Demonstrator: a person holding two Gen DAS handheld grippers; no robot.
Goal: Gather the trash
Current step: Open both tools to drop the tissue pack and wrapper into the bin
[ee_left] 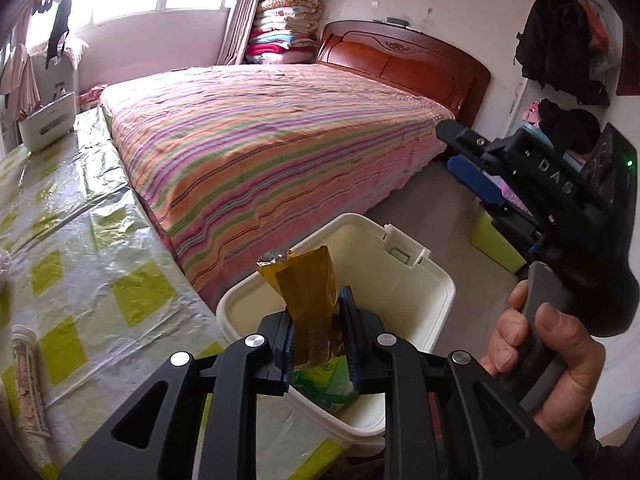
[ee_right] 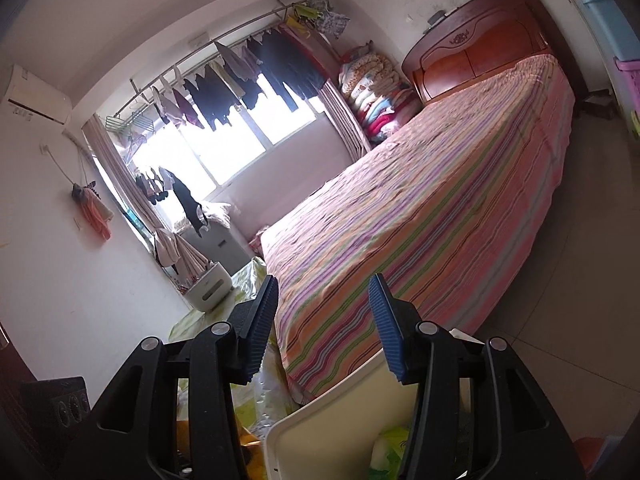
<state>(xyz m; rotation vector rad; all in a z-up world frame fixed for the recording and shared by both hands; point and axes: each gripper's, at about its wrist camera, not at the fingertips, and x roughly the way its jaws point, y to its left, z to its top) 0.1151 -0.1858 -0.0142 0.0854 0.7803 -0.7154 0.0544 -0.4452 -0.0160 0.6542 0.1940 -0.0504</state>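
The left tongs [ee_left: 318,332], black with ribbed blue pads, were clenched on a crinkled gold foil wrapper [ee_left: 308,292] held over the smooth cream plastic bin [ee_left: 436,284] beside the glossy yellow-checked desk [ee_left: 80,240]. The right tongs [ee_right: 322,320] stood released, empty; their black body read "DAS".

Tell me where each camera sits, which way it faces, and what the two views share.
Left wrist: on the left gripper, shut on a gold wrapper over the white bin; the right gripper and its hand show.
Right wrist: on the open, empty right gripper, facing the window.
Shared: striped bed, bin, headboard.
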